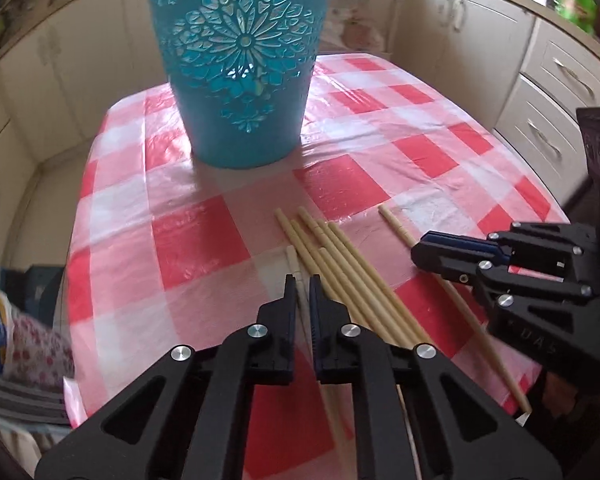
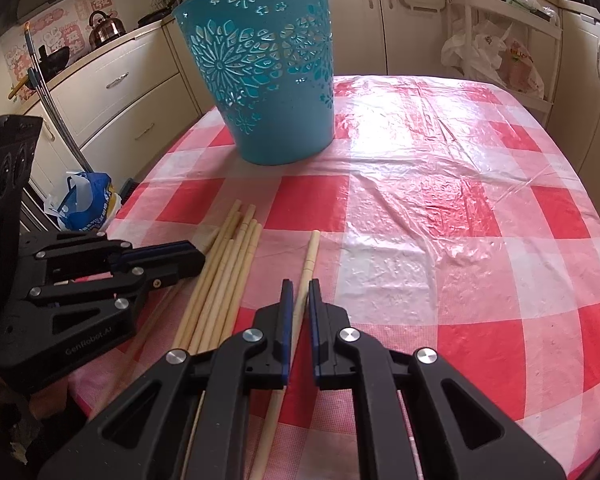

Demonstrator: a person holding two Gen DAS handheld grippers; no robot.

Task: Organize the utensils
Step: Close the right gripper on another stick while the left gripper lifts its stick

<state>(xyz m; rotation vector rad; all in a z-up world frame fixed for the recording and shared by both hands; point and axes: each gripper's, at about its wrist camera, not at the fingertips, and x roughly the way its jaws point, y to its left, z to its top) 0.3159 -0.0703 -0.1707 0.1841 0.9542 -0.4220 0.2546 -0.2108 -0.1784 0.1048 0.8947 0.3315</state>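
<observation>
2 grippers low over bench: left gripper point(image 1: 302, 280) fingers nearly closed around pale white chopstick point(image 1: 293, 261); right gripper point(image 2: 300, 285) fingers likewise around lone bamboo chopstick point(image 2: 310, 254). Risk: thin round sticks may pivot or slip on way to tall teal cut-out plastic bin point(image 2: 265, 68).

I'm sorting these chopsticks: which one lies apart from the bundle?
The lone chopstick between the right claw fingers lies by itself on the checked tablecloth, while the other chopsticks lie bunched side by side, nearer the left claw.

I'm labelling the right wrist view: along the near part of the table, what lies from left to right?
The other black gripper, the left one → bundle of pale wooden chopsticks → single pale wooden chopstick between the right gripper jaws.
</observation>
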